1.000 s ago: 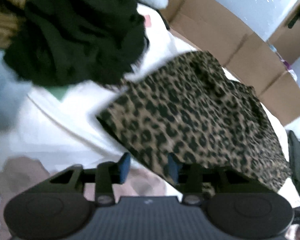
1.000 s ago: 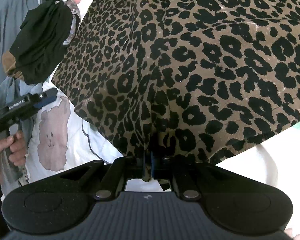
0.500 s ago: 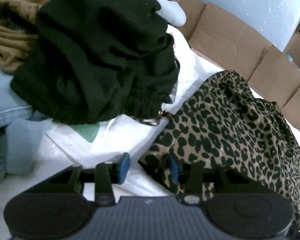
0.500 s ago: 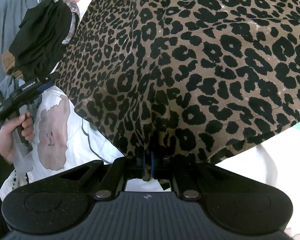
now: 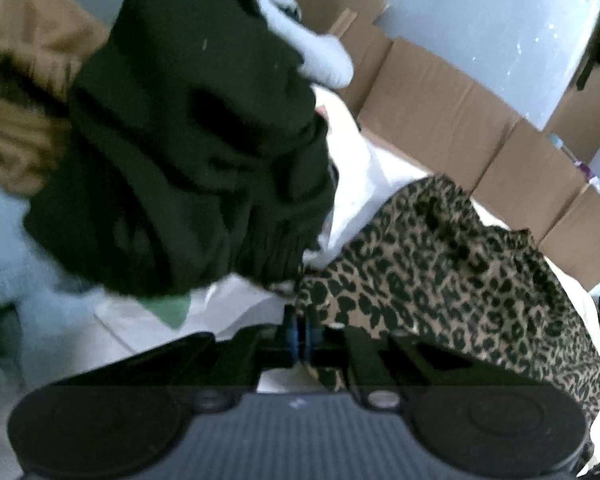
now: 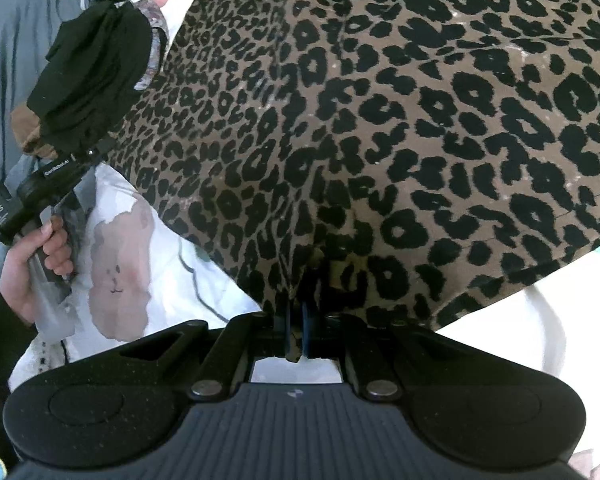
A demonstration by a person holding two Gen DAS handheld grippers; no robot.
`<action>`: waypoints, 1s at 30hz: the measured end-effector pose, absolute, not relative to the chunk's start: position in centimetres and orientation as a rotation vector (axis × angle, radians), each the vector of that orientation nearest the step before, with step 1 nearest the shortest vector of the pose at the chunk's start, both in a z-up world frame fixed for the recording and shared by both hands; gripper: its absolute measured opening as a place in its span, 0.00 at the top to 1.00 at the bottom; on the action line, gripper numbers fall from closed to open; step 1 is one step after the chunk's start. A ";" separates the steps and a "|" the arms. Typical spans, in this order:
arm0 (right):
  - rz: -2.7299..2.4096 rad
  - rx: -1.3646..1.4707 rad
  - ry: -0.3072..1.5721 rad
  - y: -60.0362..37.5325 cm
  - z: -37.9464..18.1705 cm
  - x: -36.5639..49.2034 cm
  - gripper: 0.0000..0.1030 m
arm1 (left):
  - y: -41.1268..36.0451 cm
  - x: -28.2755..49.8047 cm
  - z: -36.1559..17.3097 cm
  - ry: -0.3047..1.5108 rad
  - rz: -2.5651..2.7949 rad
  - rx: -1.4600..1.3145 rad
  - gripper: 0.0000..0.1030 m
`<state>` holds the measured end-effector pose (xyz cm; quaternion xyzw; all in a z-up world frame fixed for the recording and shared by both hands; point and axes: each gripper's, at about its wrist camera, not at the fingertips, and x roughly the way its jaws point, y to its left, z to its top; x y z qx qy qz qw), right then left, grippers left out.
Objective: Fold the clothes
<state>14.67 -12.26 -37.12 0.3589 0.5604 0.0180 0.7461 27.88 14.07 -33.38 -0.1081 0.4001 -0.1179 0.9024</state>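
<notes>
A leopard-print garment lies spread over white cloth and fills the right wrist view. My right gripper is shut on its near hem, fabric bunched between the pads. In the left wrist view the same garment stretches off to the right. My left gripper sits at its left corner, jaws closing together with leopard fabric pinched at the tips. The right wrist view shows the left gripper at the garment's left edge, held by a hand.
A crumpled black garment lies just beyond the left gripper, over brown fabric and pale blue clothes. Cardboard boxes line the far side. A white cloth with a bear print lies under the garment.
The left gripper moved in to the leopard garment's left corner and its jaws went from wide apart to together. The right gripper kept still with its grip.
</notes>
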 end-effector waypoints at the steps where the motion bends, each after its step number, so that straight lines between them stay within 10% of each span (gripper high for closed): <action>1: 0.043 0.790 1.226 -12.3 -37.2 14.7 0.97 | 14.1 27.9 -32.9 0.819 -0.243 -0.220 0.97; 30: 0.204 0.685 1.127 -15.6 -33.1 14.9 0.89 | 16.1 29.2 -37.1 0.900 -0.241 -0.362 0.71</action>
